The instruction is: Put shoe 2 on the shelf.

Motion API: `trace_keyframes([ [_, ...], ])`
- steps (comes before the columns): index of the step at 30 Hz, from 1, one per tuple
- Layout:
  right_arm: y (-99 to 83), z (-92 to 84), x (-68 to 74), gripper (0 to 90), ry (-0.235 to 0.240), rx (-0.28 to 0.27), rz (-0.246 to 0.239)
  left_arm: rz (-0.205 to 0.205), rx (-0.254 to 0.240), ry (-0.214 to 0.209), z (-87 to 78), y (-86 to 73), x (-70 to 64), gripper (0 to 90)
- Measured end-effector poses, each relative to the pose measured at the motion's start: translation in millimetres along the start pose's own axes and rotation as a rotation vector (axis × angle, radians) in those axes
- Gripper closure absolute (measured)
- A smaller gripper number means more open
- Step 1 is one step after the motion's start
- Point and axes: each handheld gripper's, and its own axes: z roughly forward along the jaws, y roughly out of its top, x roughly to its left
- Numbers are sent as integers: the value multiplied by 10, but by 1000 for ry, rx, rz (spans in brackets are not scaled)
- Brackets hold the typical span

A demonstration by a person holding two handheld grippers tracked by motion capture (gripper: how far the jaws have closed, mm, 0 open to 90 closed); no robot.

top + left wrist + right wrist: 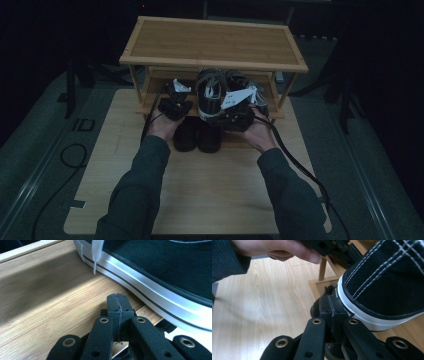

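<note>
Both pairs of jaws are clenched on nothing, the left gripper (117, 298) hovering over the shoe rack's middle shelf (50, 300) beside the white-edged sole of a black sneaker (210, 95), the right gripper (329, 301) pressed up near that sneaker's heel. I judge the step to be nudging the sneaker into place on the shelf, so the next move calls for a gentle push deeper without tipping it. The dark high view blurs the second pair of shoes (197, 134) below, and hands hide any contact
</note>
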Motion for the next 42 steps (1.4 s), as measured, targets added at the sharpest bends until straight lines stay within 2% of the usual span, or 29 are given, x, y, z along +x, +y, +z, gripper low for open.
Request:
trace_keyframes([
  [2, -6, 13, -15, 900, 13, -11, 10, -4, -3, -3, 1, -5, 1, 900],
  [5, 17, 42, 0, 900, 4, -1, -3, 0, -2, -2, 1, -2, 3, 900],
  [13, 21, 76, -17, 900, -2, -10, 9, -1, 0, 0, 1, 0, -3, 900],
  [17, 5, 110, -16, 900, -29, 7, -3, -4, -2, -5, 2, -1, 0, 900],
  [20, -20, 119, -58, 900, -112, 9, 31, 7, -1, 0, -1, -3, -3, 900],
  [21, -29, 117, -75, 900, -121, 7, 49, 6, -2, -3, 0, -4, -1, 900],
  [23, -25, 118, -56, 900, -134, 11, 37, 4, -4, -9, -2, -9, 6, 900],
  [33, -26, 108, -52, 900, -132, 12, 52, 2, -5, -8, -2, -10, 2, 900],
  [36, -32, 54, -47, 900, -132, 1, 50, 1, -6, -9, -1, -9, 5, 900],
  [42, -94, -51, -40, 900, -117, 23, 32, -2, -9, -11, 0, -11, 10, 900],
])
